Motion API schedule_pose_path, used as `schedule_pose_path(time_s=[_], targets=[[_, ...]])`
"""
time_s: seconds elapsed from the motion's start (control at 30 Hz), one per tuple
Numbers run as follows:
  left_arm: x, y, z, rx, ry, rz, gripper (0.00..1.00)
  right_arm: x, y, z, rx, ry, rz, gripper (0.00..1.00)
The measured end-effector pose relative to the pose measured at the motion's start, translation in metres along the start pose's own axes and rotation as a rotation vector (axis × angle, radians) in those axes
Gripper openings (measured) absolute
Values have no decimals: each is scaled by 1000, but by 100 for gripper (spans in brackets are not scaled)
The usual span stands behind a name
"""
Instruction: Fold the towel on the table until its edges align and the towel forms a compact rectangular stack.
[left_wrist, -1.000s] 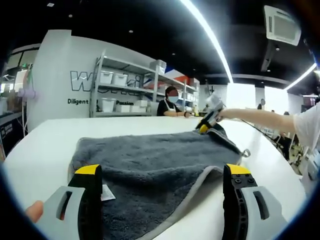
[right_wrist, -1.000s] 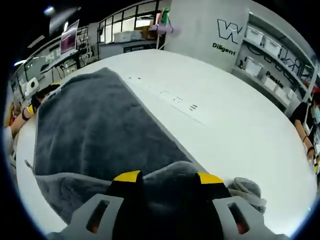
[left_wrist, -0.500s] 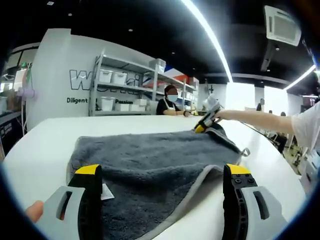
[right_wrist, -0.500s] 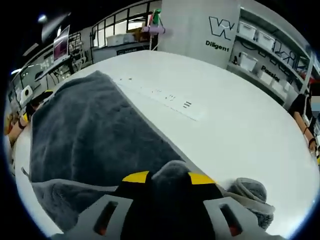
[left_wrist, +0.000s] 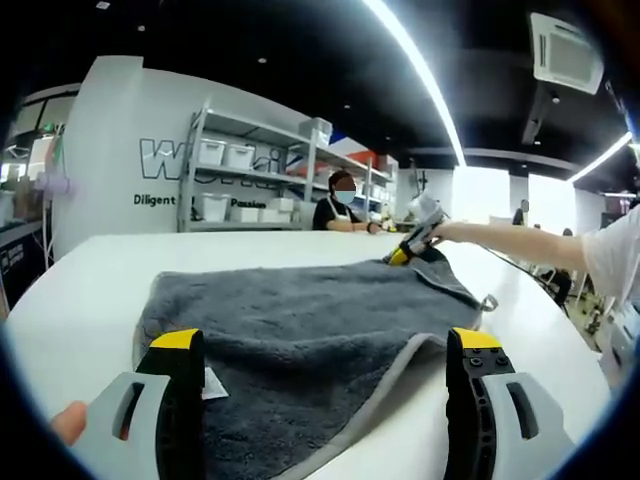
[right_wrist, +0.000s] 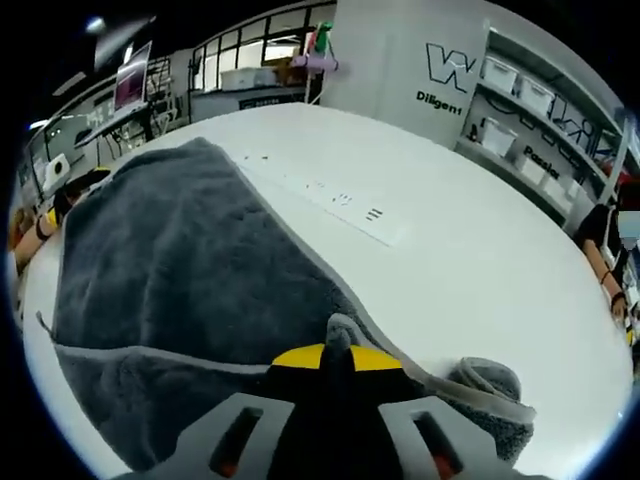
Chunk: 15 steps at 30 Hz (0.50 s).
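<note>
A grey towel (left_wrist: 300, 315) lies spread on the white table (left_wrist: 90, 300), its near hem curling up at the right. My left gripper (left_wrist: 327, 345) hangs open over the towel's near edge, with nothing between its yellow-tipped jaws. At the far right corner of the towel, my right gripper (left_wrist: 405, 252) pinches the cloth. In the right gripper view the towel (right_wrist: 170, 260) stretches away to the left, and my right gripper (right_wrist: 326, 358) is shut on a raised fold of its corner. A rolled bit of hem (right_wrist: 485, 385) lies just right of it. The left gripper (right_wrist: 65, 192) shows at the towel's far end.
A small white label (left_wrist: 215, 382) sticks out of the towel near my left jaw. Printed marks (right_wrist: 345, 200) lie on the bare table (right_wrist: 480, 260) right of the towel. Shelves with white bins (left_wrist: 240, 185) and a seated person (left_wrist: 340, 210) are beyond the table's far edge.
The right gripper's jaws have drawn together from apart, with bunched cloth between them, to shut on the towel corner. The left gripper has not moved.
</note>
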<state>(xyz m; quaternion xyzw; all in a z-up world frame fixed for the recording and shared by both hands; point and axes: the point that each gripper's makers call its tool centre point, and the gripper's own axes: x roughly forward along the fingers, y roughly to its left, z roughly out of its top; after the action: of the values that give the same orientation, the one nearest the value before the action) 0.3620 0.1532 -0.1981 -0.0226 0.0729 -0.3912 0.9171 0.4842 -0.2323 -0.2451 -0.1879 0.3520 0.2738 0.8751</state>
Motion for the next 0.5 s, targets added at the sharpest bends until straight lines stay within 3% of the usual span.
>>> schedule_pose_path(time_s=[0.2,0.5], targets=[[0,0,1,3,-1,-2,99,-9,-11,11,-3,-22,-5,3],[0,0,1,8,0,-5,99,-34,-15,12,-15,-51,-45,2]])
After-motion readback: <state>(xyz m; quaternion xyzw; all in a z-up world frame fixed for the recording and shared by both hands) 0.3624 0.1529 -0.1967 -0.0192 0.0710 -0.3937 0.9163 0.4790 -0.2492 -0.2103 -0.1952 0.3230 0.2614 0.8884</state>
